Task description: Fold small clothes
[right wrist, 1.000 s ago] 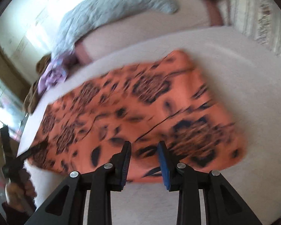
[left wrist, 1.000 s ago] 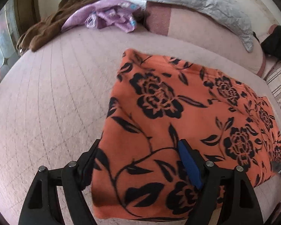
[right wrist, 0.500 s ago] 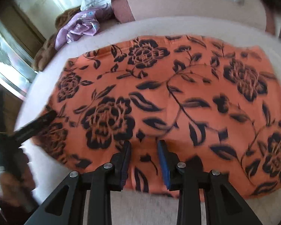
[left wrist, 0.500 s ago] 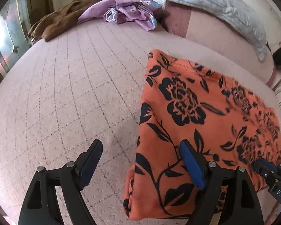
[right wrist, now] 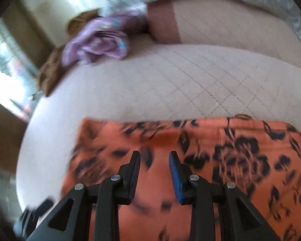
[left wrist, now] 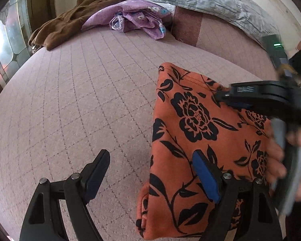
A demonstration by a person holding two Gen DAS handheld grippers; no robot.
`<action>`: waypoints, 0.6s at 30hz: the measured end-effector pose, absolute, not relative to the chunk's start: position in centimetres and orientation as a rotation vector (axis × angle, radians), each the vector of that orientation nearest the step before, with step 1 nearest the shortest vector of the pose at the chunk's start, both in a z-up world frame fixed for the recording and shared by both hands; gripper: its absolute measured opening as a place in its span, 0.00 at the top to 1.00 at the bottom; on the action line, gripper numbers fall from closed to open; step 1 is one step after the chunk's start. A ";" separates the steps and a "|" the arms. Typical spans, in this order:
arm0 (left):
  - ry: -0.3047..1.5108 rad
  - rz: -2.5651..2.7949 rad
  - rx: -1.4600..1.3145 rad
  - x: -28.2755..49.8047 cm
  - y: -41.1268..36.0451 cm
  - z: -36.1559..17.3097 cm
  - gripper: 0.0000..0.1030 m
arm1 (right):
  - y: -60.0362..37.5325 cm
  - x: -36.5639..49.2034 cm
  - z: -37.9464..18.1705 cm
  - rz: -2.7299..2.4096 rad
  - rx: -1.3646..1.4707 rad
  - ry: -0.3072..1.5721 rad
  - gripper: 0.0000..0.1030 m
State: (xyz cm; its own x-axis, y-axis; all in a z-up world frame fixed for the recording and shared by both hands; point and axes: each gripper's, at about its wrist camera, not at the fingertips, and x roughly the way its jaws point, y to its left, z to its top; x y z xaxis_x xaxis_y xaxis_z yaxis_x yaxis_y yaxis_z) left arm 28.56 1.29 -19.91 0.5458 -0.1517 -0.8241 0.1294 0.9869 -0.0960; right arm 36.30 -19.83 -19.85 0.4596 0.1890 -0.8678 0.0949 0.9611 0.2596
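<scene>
closest to me in the left wrist view, my left gripper [left wrist: 150,172] has its fingers [left wrist: 205,177] spread wide, gripping nothing. the blue-padded one sits over the near left part of the orange floral garment [left wrist: 192,140], though i cannot tell if it touches the cloth; the other one hangs over bare bed cover [left wrist: 74,92].

the garment lies folded on the bed, its left folded edge running away from me and a stitched hem at its far end.

my right gripper [right wrist: 154,160] shows in its own blurred view with its fingers [right wrist: 175,172] set a narrow gap apart. orange fabric fills the space behind them, but nothing is pinched between the pads, so i read it as open and empty. in the left view that gripper reaches in from the right, above the far right part of the garment, with a hand [left wrist: 287,160] wrapped round its handle.

further back, past open bed cover, a purple floral cloth [left wrist: 136,18] lies crumpled beside a brown cloth [left wrist: 70,24] near the bed's far left edge. behind those, a pink pillow [left wrist: 220,34] lies under a grey quilted blanket [left wrist: 214,0].
</scene>
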 end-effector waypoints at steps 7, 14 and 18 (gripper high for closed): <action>0.965 -0.177 -0.006 28.0 0.9 -19.5 0.18 | -22.3 34.5 -18.9 0.088 0.421 1.056 0.69; 0.943 -0.180 0.016 27.3 0.5 -19.1 0.18 | -25.6 25.3 -15.9 0.100 0.396 0.979 0.38; 0.918 -0.171 0.057 26.7 0.0 -18.9 0.18 | -27.9 20.0 -14.8 0.053 0.394 0.942 0.38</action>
